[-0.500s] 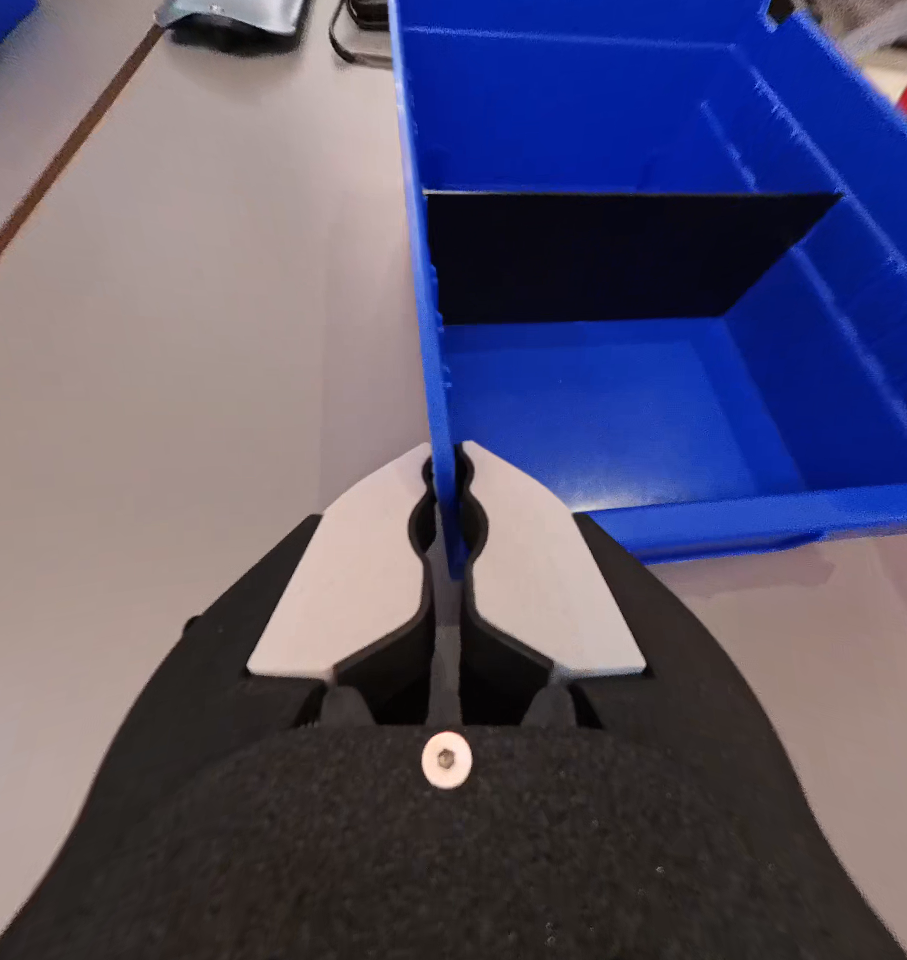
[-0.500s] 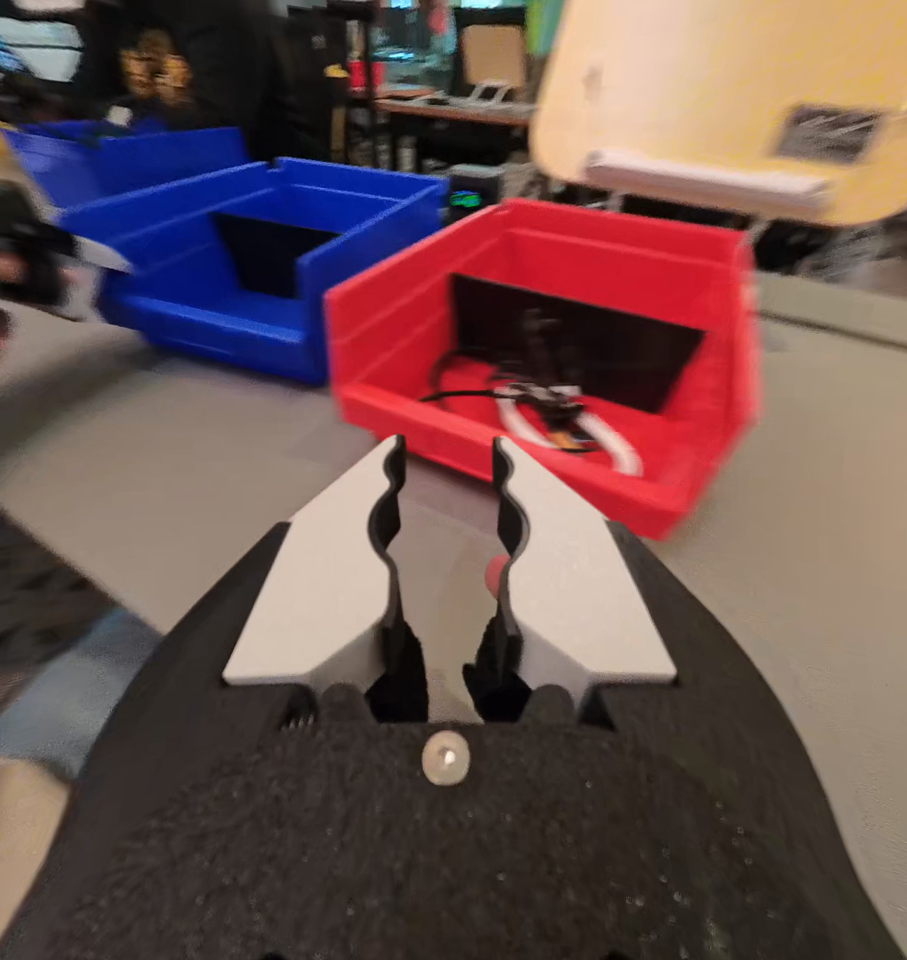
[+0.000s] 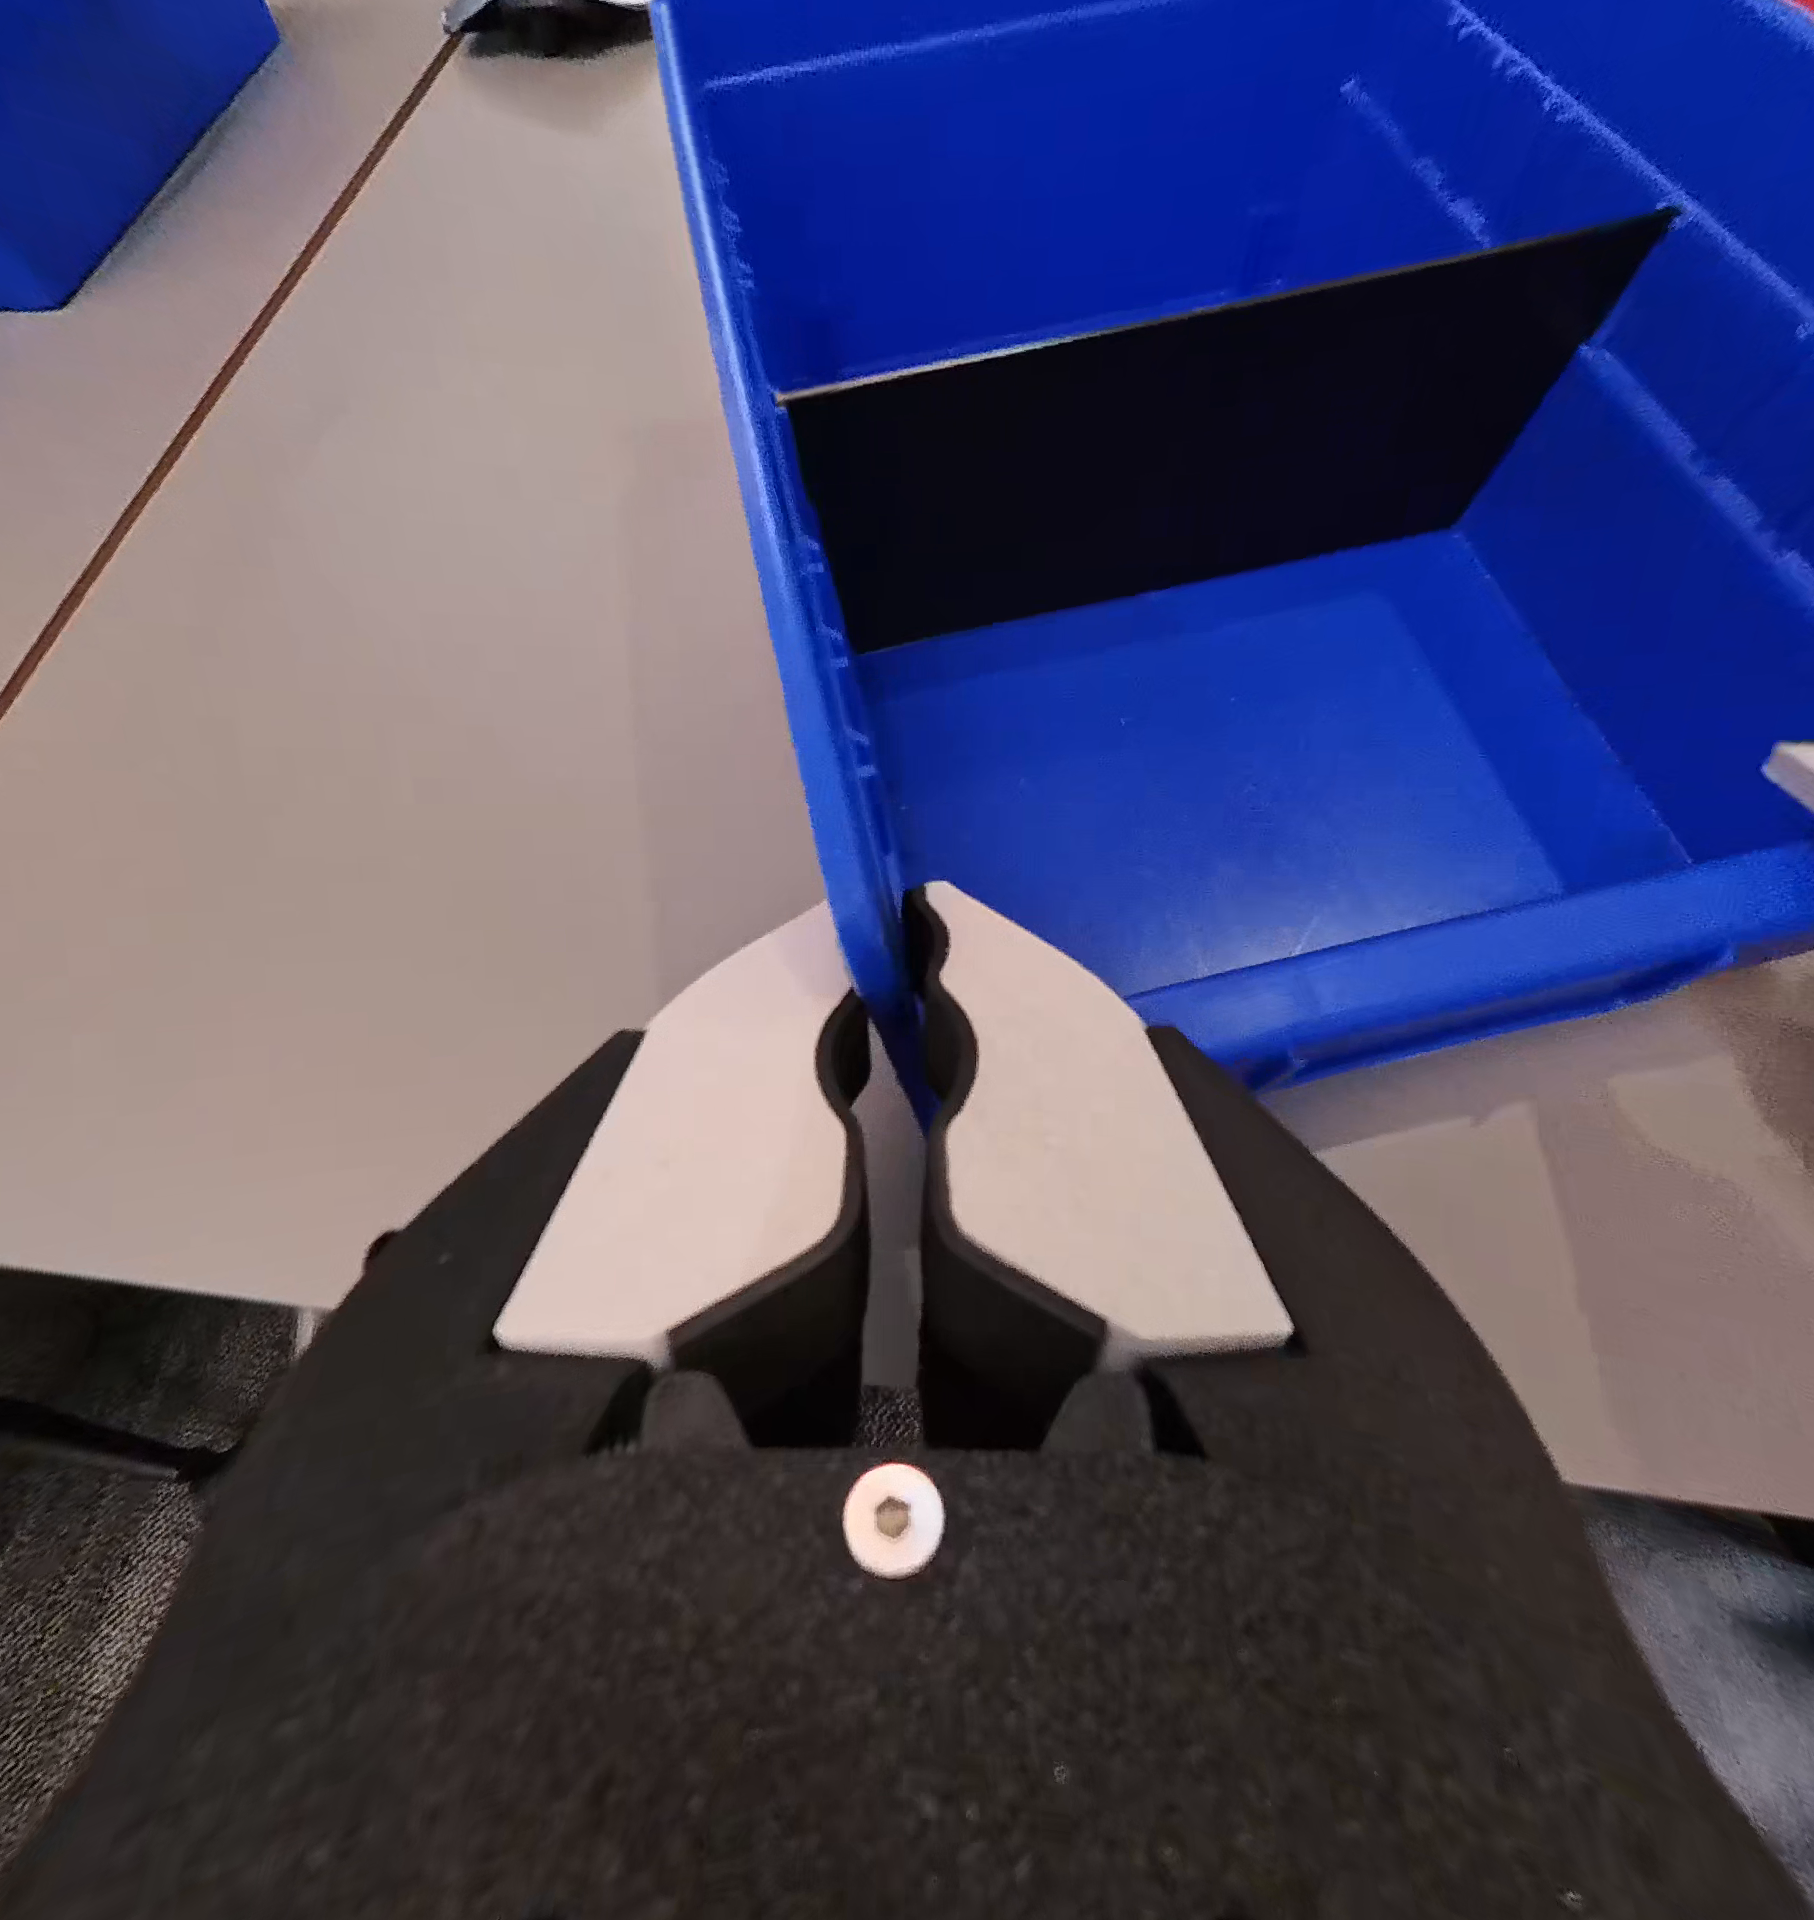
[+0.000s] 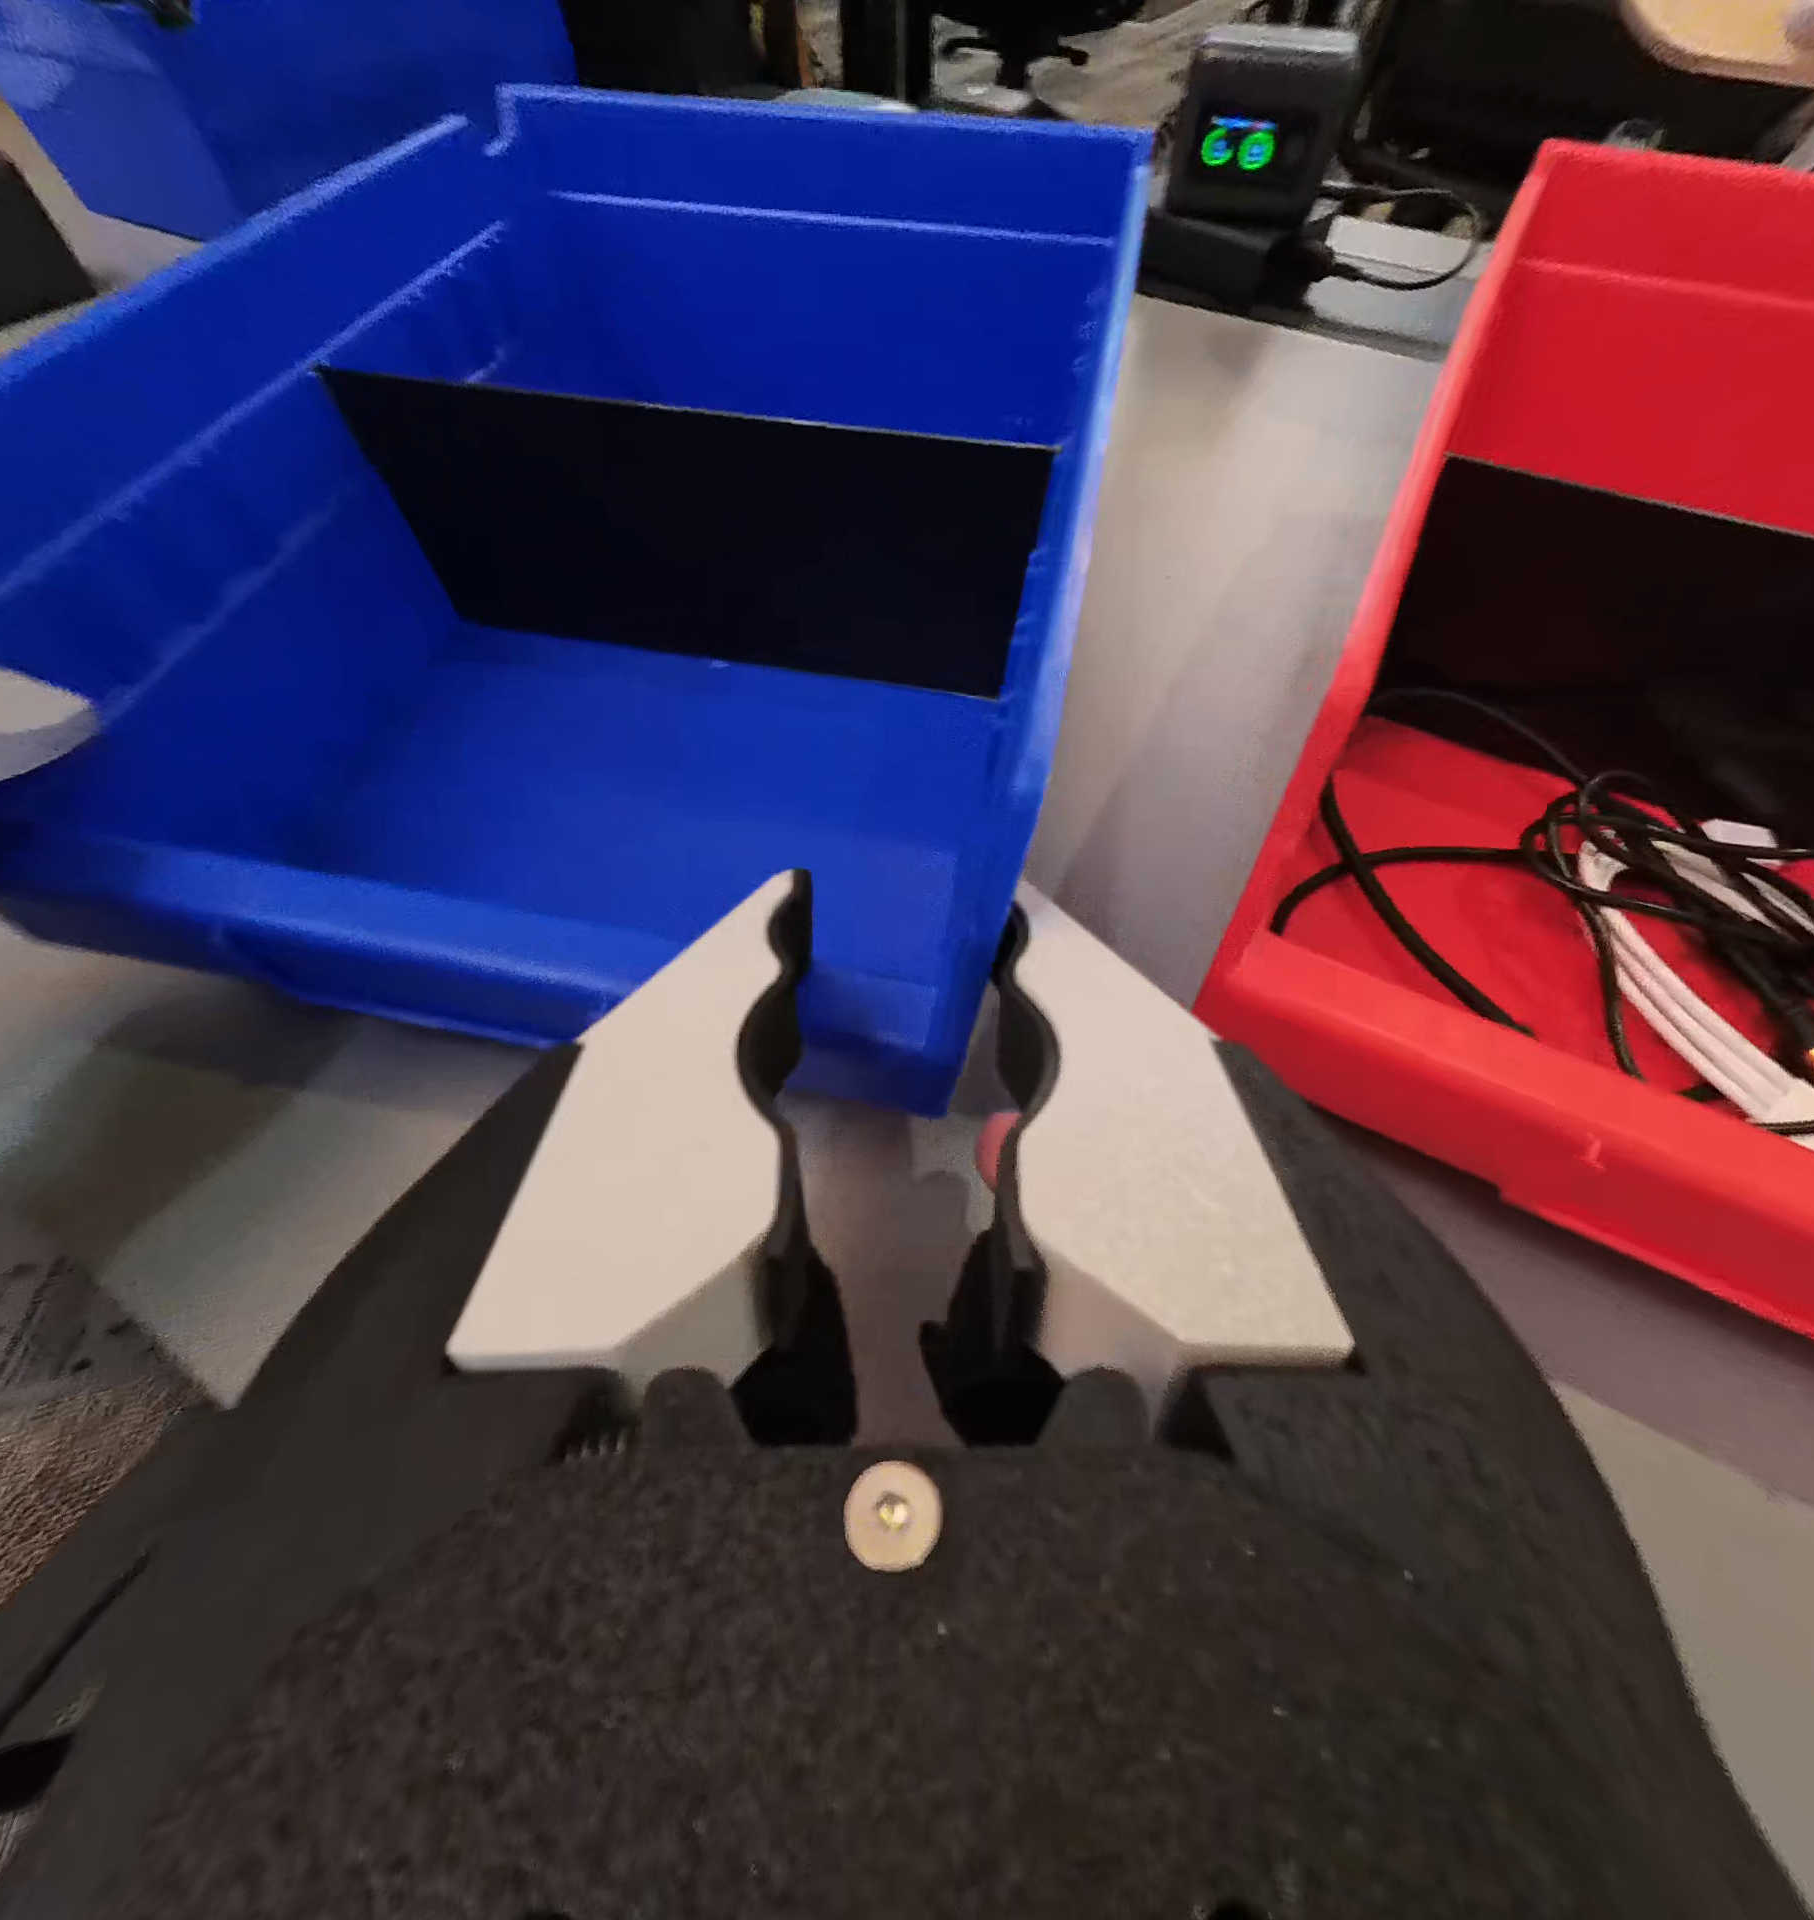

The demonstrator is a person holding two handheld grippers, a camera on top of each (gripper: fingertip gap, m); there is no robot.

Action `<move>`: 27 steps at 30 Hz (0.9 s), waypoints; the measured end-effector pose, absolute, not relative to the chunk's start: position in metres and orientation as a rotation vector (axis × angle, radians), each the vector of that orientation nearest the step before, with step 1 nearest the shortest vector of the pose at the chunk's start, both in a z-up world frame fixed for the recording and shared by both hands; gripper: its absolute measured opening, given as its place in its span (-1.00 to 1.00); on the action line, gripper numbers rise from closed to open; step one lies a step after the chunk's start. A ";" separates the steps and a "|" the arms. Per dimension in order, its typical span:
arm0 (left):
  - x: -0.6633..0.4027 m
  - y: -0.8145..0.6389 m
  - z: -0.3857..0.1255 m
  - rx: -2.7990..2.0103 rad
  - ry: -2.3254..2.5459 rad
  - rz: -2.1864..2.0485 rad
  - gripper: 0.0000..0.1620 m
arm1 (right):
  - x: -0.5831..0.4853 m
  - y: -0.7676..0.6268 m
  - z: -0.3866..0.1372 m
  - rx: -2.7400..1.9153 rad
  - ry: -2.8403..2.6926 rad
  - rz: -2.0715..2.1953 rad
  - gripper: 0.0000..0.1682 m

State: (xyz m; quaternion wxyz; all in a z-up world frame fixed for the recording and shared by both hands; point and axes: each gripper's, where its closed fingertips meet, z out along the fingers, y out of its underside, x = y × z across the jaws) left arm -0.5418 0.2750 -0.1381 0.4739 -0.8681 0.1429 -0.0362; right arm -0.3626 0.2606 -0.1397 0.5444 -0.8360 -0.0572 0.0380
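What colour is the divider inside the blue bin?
Black. The divider in the blue bin shows best in the right wrist view.

both wrist views look down, close; share blue bin [image 3: 1246, 790], right's slightly blurred

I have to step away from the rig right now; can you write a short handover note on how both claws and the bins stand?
Left claw: shut on the near left wall corner of the blue plastic bin.
Right claw: open, its fingers straddling the bin's near right corner, not clamped.
The blue bin sits on the grey table; its black divider panel stands across it, and the front compartment is empty.
The red plastic bin, holding tangled black and white cables, stands to the blue bin's right.
Done: left grip. Left: right grip not closed.
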 end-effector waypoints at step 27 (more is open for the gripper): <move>-0.395 0.230 0.015 -1.598 0.441 -0.145 -0.93 | -0.203 0.204 0.027 -1.515 0.033 -0.149 -0.99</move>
